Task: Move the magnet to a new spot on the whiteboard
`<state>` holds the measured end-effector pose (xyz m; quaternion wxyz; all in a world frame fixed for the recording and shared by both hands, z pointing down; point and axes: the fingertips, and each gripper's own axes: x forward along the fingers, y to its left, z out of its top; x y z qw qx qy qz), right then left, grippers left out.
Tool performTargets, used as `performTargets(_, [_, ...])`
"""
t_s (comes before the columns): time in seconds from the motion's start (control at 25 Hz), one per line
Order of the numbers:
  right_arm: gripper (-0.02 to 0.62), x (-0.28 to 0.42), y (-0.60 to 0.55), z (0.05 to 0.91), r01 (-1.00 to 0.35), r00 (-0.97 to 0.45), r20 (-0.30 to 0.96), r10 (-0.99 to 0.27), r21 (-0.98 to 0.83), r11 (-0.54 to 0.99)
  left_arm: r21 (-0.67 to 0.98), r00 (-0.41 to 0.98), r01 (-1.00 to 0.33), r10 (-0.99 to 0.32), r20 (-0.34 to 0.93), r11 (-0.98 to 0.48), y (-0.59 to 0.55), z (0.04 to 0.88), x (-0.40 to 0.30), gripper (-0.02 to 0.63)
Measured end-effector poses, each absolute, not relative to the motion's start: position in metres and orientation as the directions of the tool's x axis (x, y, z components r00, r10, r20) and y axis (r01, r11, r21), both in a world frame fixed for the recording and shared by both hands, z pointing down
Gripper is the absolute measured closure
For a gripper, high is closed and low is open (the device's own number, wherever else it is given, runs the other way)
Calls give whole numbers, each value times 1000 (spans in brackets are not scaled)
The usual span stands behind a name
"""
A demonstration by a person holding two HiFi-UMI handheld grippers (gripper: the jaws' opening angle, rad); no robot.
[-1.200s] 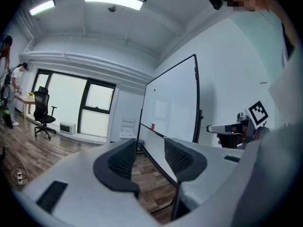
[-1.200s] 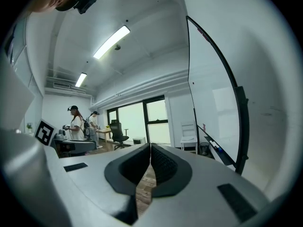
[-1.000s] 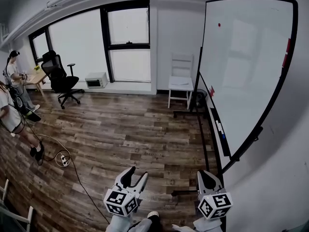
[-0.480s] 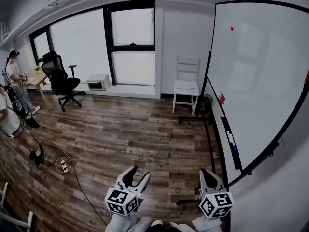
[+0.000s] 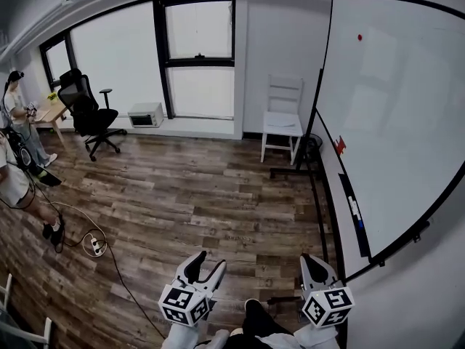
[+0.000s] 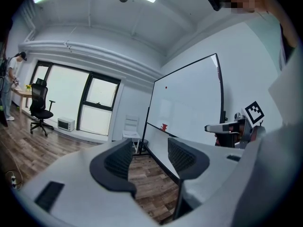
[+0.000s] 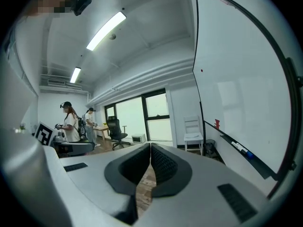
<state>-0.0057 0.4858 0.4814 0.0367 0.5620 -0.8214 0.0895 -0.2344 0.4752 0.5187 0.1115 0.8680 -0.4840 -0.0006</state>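
Note:
A small red magnet (image 5: 359, 37) sticks high on the big whiteboard (image 5: 392, 115) at the right; it also shows as a dot, the magnet (image 6: 166, 87) and the magnet (image 7: 201, 71), in both gripper views. Both grippers are held low in the head view, far from the board. My left gripper (image 5: 208, 262) is open, and nothing lies between the jaws of this left gripper (image 6: 149, 148). My right gripper (image 5: 312, 262) is shut on nothing; in its own view the pads of the right gripper (image 7: 150, 148) meet.
The board's tray holds a red block (image 5: 339, 146) and markers (image 5: 354, 209). A white chair (image 5: 283, 122) stands by the board's stand. An office chair (image 5: 87, 115), a white box (image 5: 145, 113), a power strip with cable (image 5: 94, 244) and two people are at the left.
The head view has swung so the whiteboard and magnet sit further right in the picture. A foot now shows at the bottom between the grippers, which keep their places in view.

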Motion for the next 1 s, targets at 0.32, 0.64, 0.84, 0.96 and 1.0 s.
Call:
performTargets(0.32, [568,-16,426,490,-913,-406,169,-898,-105,393,201,530,-839,-842,96,-506,420,524,-230,373])
performTargets(0.64, [568,-1,325,488,-919,-391,160,-906,-125,375,186,540,-835,-835,103,-517,320,518,-217,373])
performTargets(0.84, [568,6,264,482,-919,-389,149,-909,-123,373,174,548,-831,-831,96,-528,259,510,-209,373])
performTargets(0.96, [568,10,230,480,-923,-379,147,-914,-127,362,168,558,-825,-824,97,-539,225,506,-206,373])
performTargets(1.0, [568,12,220,480,-924,-376,148,-915,-126,360,166,560,-824,-823,97,-541,215,505,-205,373])
